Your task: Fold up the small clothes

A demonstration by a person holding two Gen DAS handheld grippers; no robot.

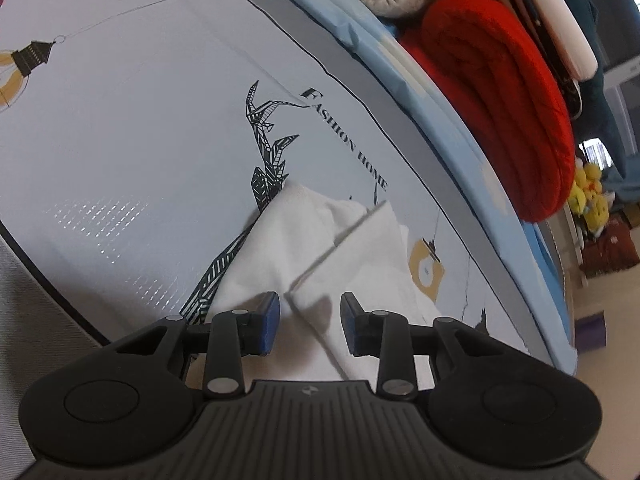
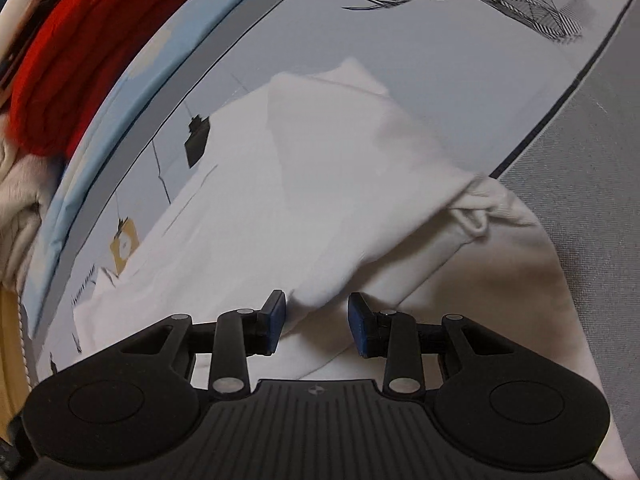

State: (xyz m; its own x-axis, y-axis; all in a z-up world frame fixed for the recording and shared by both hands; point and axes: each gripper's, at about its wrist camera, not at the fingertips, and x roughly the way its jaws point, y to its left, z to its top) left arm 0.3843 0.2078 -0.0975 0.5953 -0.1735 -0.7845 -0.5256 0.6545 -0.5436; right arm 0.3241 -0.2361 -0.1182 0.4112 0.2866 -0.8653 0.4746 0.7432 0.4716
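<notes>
Both tools hang just above a white garment [image 1: 320, 248], blue pads apart and gripping nothing: the left tool [image 1: 308, 324] over a folded edge, the right tool [image 2: 318, 322] over a raised fold. The garment lies on a table under a pale printed cloth [image 1: 140, 140]. Beyond the table's edge sits a red knit [image 1: 500, 100].

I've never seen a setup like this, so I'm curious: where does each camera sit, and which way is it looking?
Left wrist: on the left gripper, looking down along its open blue-padded fingers at the white garment on a printed cloth.
Right wrist: on the right gripper, looking down at the same white garment, fingers apart.
Both show the garment, the printed cloth and a red blanket; no hand shows.
</notes>
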